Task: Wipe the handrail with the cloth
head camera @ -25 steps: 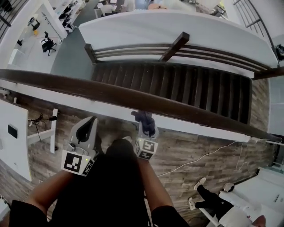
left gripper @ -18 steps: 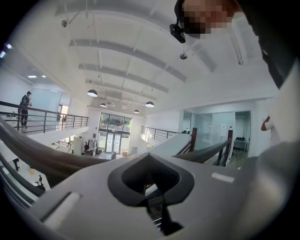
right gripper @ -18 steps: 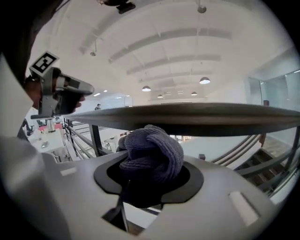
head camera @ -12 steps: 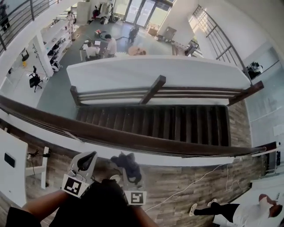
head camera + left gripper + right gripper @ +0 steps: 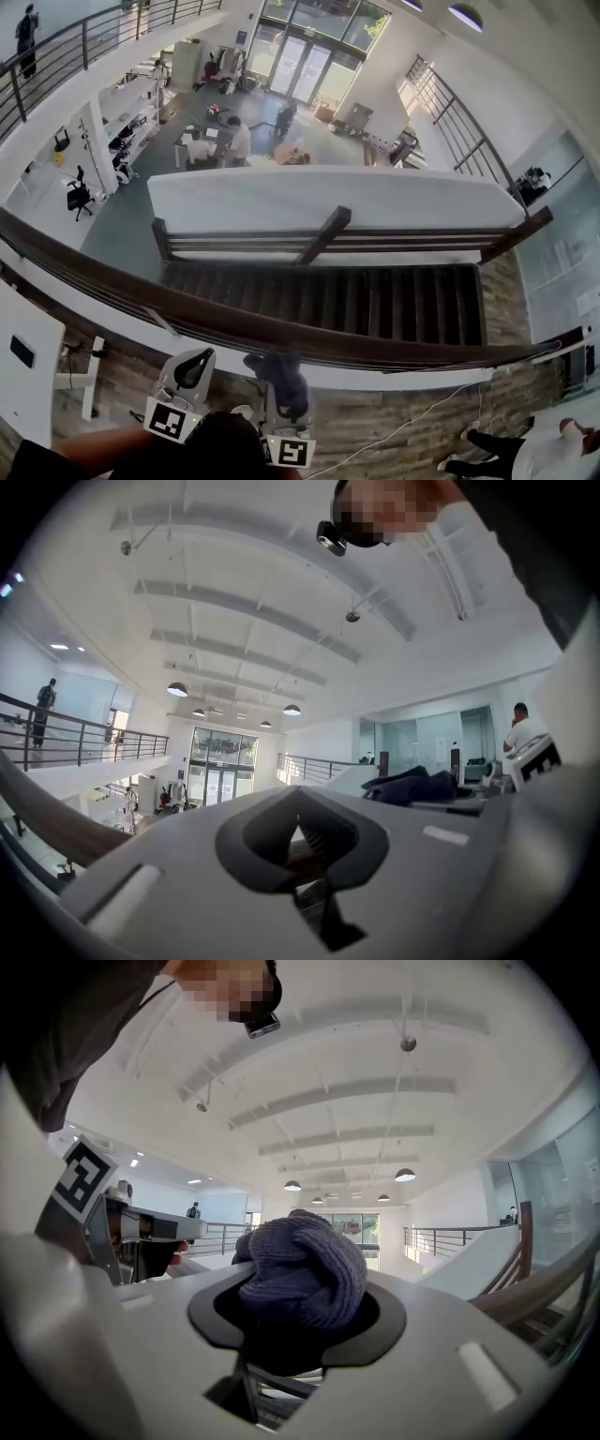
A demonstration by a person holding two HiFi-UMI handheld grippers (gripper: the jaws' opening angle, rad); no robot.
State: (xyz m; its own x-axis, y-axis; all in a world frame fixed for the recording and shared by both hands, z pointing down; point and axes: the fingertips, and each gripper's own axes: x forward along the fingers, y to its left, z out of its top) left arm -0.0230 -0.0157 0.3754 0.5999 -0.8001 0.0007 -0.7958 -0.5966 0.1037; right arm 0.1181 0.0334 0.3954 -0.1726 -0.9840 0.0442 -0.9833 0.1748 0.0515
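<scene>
Down low in the head view, side by side in front of the person: left gripper (image 5: 190, 367) and right gripper (image 5: 279, 394), both pointing toward the dark wooden handrail (image 5: 394, 356) (a long brown bar crossing the view from the left edge to the right). Clamped between the right gripper's jaws: a bunched dark blue-grey knitted cloth (image 5: 278, 368), bulging out over the jaw tips and filling the space between them in the right gripper view. Sits on the person's side of the handrail, close under it as seen from above; touching or apart, impossible to tell from that angle. Left gripper's jaws brought together with nothing between them, only a narrow slit below a spade-shaped hollow in the pads in the left gripper view. Just beside the right gripper, likewise near the handrail and short of it from above. Beyond the handrail, a dark wooden staircase (image 5: 375, 305) leading down to a lower floor. On the plank floor at lower right, a white cable (image 5: 412, 412) and a person in dark trousers (image 5: 483, 450).
</scene>
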